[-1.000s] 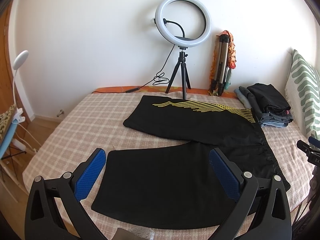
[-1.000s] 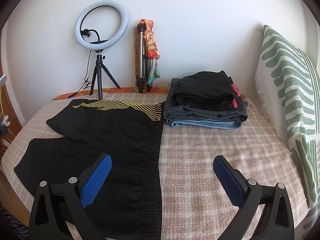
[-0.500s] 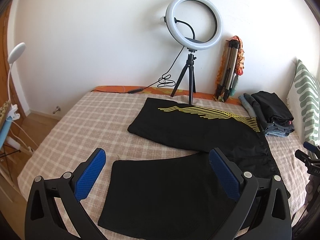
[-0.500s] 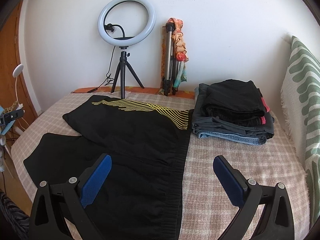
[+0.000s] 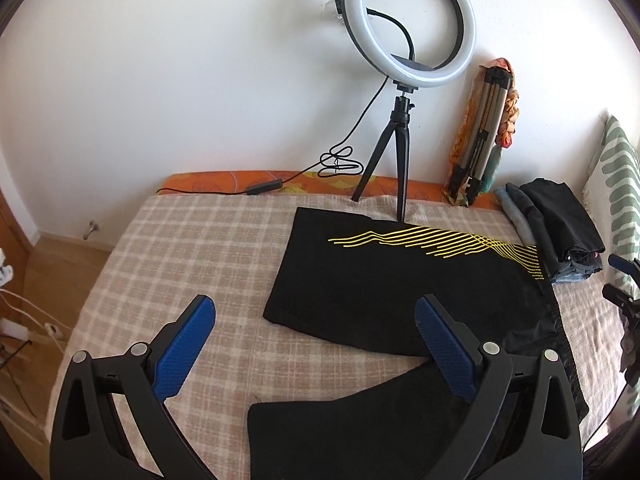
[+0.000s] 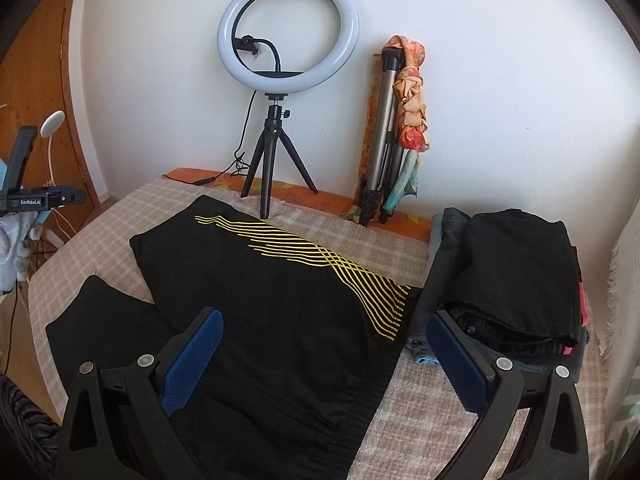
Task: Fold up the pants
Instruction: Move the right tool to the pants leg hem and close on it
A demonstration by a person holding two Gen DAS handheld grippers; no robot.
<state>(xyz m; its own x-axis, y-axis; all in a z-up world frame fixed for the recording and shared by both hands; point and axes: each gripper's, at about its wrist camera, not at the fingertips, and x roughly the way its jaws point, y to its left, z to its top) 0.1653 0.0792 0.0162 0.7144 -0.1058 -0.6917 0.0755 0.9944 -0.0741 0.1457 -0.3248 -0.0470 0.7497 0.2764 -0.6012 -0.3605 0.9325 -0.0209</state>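
Black pants [image 5: 384,292] with yellow line print lie spread flat on the checked bedspread [image 5: 192,256], legs to the left, waistband to the right. They also show in the right wrist view [image 6: 288,320]. My left gripper [image 5: 316,344] is open and empty, above the near leg's hem. My right gripper [image 6: 324,356] is open and empty, above the waistband end. The left gripper shows at the left edge of the right wrist view [image 6: 36,200], and the right gripper shows at the right edge of the left wrist view [image 5: 624,284].
A ring light on a tripod [image 5: 404,80] stands at the bed's far edge by the wall. A folded tripod [image 5: 480,140] leans beside it. A stack of folded clothes [image 6: 516,280] lies right of the waistband. A green-patterned pillow [image 5: 620,184] is at far right.
Both grippers have moved forward over the bed and lower toward the pants; both stay open. The pants have not moved.
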